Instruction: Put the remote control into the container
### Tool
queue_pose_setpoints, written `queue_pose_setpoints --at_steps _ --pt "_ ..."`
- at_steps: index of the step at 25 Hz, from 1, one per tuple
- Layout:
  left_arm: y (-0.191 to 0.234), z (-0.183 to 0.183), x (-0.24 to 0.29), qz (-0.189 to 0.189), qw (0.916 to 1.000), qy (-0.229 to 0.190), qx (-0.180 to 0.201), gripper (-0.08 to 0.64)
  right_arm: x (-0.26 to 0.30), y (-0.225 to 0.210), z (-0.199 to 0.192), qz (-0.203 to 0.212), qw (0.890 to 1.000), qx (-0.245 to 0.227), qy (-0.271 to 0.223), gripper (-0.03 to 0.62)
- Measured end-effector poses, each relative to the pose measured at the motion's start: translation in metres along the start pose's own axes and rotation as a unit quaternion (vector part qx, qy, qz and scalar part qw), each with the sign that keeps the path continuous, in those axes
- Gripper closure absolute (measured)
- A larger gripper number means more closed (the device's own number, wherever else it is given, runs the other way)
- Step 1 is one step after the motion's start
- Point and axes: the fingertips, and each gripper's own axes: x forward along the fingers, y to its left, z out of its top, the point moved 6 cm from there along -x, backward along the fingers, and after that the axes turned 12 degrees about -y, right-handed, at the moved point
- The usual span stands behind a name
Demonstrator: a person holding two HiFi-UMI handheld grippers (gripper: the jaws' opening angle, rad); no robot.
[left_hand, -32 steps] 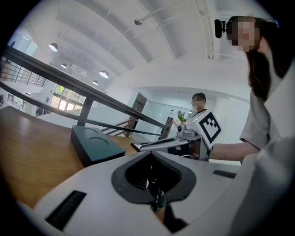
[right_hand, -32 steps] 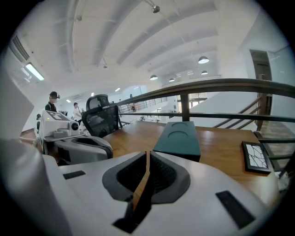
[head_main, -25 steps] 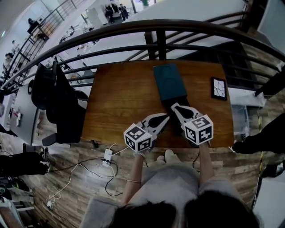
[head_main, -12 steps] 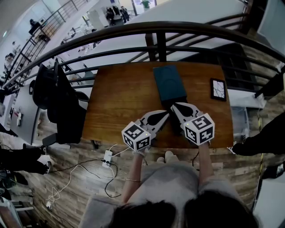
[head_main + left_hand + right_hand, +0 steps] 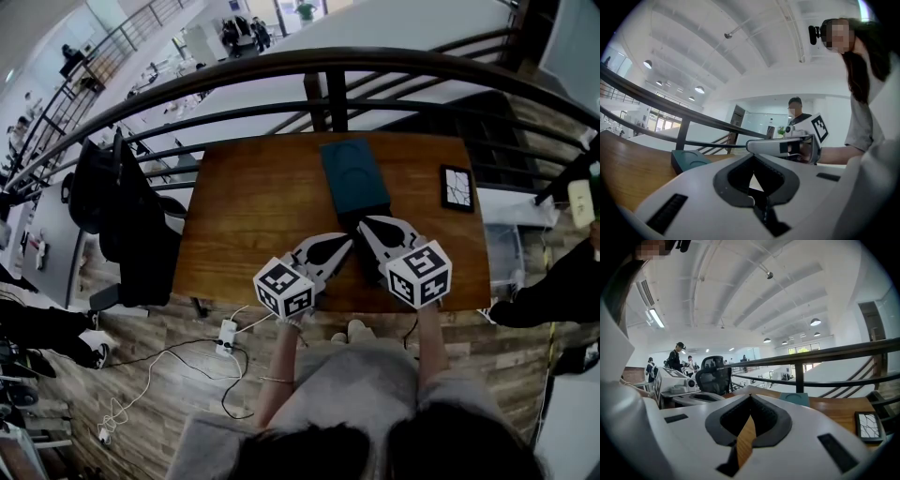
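Remote control: I take it to be the small black-framed slab (image 5: 459,186) near the right edge of the table (image 5: 244,216), though I am not certain. Its long axis runs away from me. The teal container (image 5: 354,173) sits straight ahead. My tongs, left gripper (image 5: 349,245) and right gripper (image 5: 366,225), are both closed on nothing. The right is nearer the slab.

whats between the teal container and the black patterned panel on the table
Nothing, just bare wooden tabletop between the teal container and the black patterned panel; the head view shows it.
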Motion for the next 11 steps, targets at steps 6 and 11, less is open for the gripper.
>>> queue_pose_setpoints --at_steps 6,11 --pt "0.0010 0.0015 0.0037 -0.003 1.0000 -0.002 0.002 0.555 -0.0028 -0.0033 0.0040 -0.001 1.000 -0.004 -0.008 0.563" --pt "0.0009 0.0004 0.0037 -0.005 1.0000 0.002 0.001 0.555 -0.0037 -0.0016 0.0033 0.002 1.000 -0.005 -0.008 0.563"
